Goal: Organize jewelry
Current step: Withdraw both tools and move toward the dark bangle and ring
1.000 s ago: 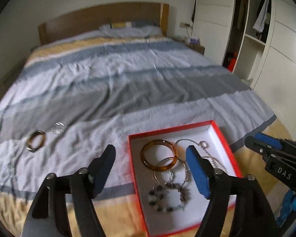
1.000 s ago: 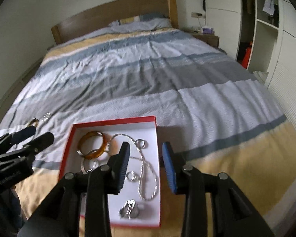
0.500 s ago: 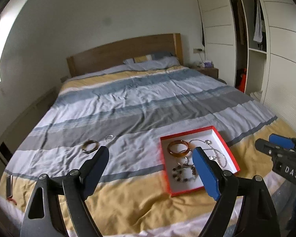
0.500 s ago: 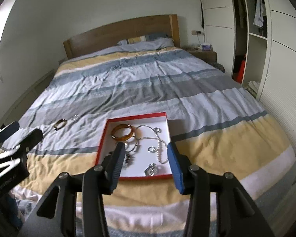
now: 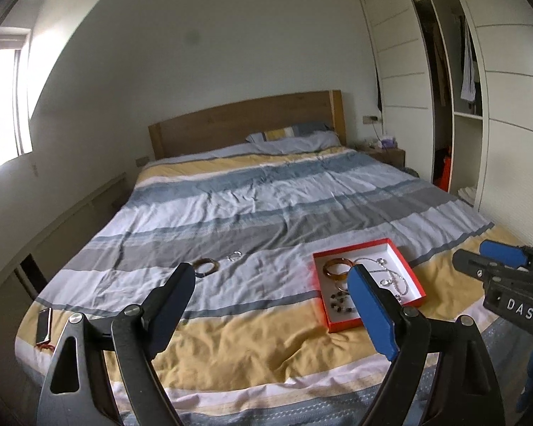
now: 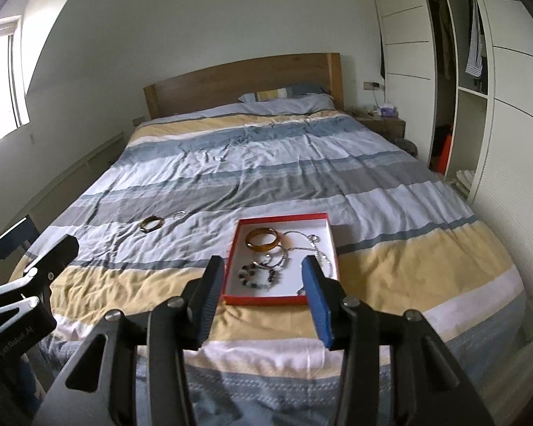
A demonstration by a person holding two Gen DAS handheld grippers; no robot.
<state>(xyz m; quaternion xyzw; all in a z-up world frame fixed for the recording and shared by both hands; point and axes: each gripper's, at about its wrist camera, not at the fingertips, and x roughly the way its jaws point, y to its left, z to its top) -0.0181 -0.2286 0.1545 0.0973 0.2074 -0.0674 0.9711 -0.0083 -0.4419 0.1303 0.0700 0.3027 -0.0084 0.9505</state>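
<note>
A red box with a white inside (image 6: 328, 238) (image 5: 407, 263) lies on the bed near its foot. It holds an amber bangle (image 6: 262, 239) (image 5: 334, 268), a beaded bracelet (image 6: 258, 275), thin hoops and a silver chain (image 6: 314, 245). A brown bangle (image 6: 152, 223) (image 5: 207, 267) and a small silver ring (image 6: 178, 215) (image 5: 235, 255) lie on the cover left of the box. My left gripper (image 5: 270, 305) is open and empty, held back from the bed's foot. My right gripper (image 6: 263, 294) is open and empty, just short of the box.
The striped bed (image 6: 266, 163) fills the room's middle, with a wooden headboard (image 6: 241, 81). A phone (image 5: 43, 323) lies on the bed's front left corner. A wardrobe (image 6: 479, 106) stands to the right, a nightstand (image 6: 383, 122) by the headboard, a window at left.
Both grippers have pulled back and up from the box, so the whole bed shows. The right gripper's jaws have spread wider. The jewelry has not moved.
</note>
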